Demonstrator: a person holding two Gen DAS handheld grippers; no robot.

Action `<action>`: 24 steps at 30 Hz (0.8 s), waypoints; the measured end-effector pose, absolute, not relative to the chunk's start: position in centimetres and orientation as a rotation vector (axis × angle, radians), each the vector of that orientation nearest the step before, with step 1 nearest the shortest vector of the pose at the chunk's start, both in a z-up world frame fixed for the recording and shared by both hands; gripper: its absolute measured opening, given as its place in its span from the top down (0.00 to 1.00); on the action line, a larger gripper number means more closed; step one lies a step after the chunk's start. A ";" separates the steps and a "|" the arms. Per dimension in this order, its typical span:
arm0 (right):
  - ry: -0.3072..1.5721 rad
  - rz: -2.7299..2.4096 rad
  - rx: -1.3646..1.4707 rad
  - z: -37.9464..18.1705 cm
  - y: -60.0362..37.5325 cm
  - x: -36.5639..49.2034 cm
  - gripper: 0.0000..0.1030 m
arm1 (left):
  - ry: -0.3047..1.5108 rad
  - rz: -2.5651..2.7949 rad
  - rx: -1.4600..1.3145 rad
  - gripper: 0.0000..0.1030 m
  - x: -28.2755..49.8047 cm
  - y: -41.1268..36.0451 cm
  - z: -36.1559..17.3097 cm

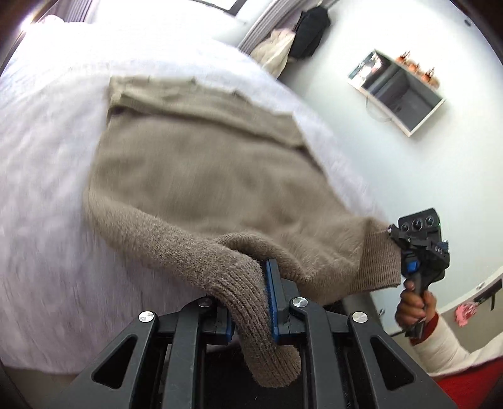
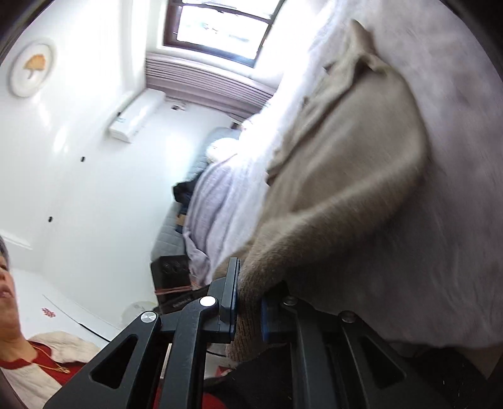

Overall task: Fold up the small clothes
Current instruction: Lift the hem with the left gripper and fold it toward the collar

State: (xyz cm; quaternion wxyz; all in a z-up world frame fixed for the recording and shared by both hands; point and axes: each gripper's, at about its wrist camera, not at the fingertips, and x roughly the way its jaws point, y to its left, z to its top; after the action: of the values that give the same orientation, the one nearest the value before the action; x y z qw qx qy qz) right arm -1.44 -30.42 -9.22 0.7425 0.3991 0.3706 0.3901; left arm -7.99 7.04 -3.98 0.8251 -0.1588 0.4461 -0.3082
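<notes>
A beige knitted sweater (image 1: pixel 201 176) lies spread on the white bed (image 1: pixel 47 188). My left gripper (image 1: pixel 251 302) is shut on its ribbed edge, which hangs down between the blue pads (image 1: pixel 272 302). My right gripper (image 1: pixel 405 251) shows at the right in the left wrist view, gripping the sweater's other ribbed corner. In the right wrist view the right gripper (image 2: pixel 248 311) is shut on the sweater (image 2: pixel 345 176), which is lifted off the bed (image 2: pixel 456 251) near the fingers. The far part of the sweater rests on the bed.
A white wall with a mounted shelf box (image 1: pixel 399 91) and hanging bags (image 1: pixel 295 37) lies beyond the bed. A window (image 2: pixel 220 28), an air conditioner (image 2: pixel 135 119) and a grey sofa (image 2: pixel 185 226) show in the right wrist view. The person (image 2: pixel 19 346) stands at lower left.
</notes>
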 end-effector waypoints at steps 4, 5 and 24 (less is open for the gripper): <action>0.770 0.883 0.796 -6.0 -29.7 1.1 0.88 | 0.883 -0.641 -0.332 0.83 -5.1 6.8 -1.3; 0.764 0.884 0.775 -5.2 -29.6 1.7 0.88 | 0.868 -0.632 -0.322 0.83 -4.4 7.0 -0.6; 0.836 0.712 0.774 -2.5 -33.4 27.1 0.88 | 0.830 -0.432 -0.253 0.83 20.4 5.3 -1.0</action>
State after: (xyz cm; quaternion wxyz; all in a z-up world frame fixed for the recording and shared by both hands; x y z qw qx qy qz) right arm 27.09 -33.42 -2.48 0.7828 0.3584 0.3874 0.3297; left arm 20.36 5.32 -0.99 0.8848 -0.1217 0.3989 -0.2079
